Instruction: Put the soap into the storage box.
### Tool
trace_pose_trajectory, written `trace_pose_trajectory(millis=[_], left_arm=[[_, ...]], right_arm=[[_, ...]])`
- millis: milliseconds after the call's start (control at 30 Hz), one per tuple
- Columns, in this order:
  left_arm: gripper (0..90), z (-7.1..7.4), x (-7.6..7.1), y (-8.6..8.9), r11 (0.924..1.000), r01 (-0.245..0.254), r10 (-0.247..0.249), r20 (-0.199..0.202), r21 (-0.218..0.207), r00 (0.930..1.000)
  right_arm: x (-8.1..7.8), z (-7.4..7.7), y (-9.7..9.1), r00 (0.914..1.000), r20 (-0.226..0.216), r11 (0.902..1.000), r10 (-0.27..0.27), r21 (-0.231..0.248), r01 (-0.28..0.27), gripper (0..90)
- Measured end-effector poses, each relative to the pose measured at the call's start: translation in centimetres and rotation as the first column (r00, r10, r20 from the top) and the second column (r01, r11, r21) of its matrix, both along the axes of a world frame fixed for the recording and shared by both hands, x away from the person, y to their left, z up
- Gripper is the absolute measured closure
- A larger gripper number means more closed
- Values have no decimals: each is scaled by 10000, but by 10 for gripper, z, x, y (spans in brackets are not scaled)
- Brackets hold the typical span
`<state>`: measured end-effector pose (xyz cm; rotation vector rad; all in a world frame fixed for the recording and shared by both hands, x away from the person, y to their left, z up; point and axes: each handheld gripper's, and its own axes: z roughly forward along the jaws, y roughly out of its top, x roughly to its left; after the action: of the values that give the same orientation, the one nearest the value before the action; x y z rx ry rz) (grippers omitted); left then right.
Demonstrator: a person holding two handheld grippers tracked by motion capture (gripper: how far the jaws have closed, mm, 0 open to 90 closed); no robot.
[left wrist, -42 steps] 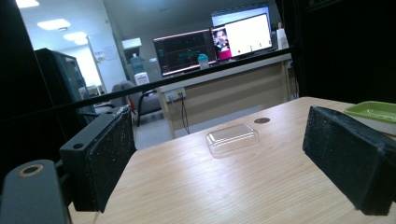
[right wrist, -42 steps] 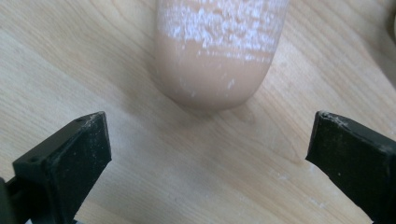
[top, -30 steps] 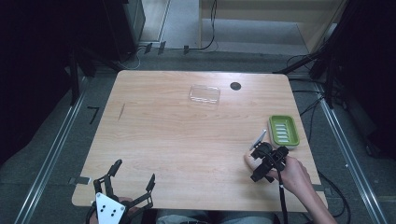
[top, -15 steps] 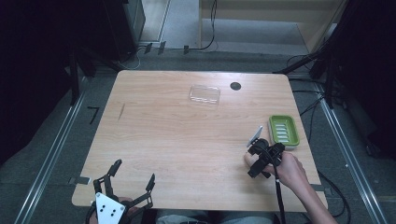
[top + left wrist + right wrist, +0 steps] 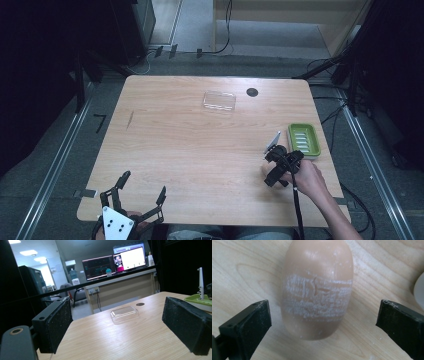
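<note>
A pale wooden table (image 5: 190, 150) is standing in a dim room with dark equipment and cables around it. The right gripper (image 5: 278, 167) is hovering over the table's right part, jaws spread wide on either side of a tan oval bar of soap (image 5: 317, 287) lying flat on the wood, touching neither jaw. A green ribbed plastic soap dish (image 5: 303, 140) is sitting just beside it. The left gripper (image 5: 134, 197) is resting at the near left edge, jaws spread, empty. A clear plastic lid (image 5: 219, 100) is lying well apart, farther back.
</note>
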<state>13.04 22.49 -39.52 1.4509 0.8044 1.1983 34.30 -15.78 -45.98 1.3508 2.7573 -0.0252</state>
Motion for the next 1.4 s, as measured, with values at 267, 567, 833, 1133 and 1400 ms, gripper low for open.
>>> trace_pose_trajectory(millis=[267,567,833,1133,1400], left_arm=[[99,0,0,0,10000,6,-6,8,-5,10000],[99,0,0,0,10000,15,-15,5,0,10000],[99,0,0,0,10000,9,-9,3,1,10000],[99,0,0,0,10000,11,-11,20,-14,10000],[99,0,0,1,10000,3,-3,19,-42,10000]], right_arm=[[7,-4,3,9999,-38,9999,-97,79,97,0],[12,-8,5,9997,-28,9997,-234,86,234,43],[12,-10,4,9999,0,9993,-154,348,154,140],[10,-10,7,9998,-69,9994,-162,311,164,196],[9,-9,8,9998,-147,9991,-158,386,164,264]])
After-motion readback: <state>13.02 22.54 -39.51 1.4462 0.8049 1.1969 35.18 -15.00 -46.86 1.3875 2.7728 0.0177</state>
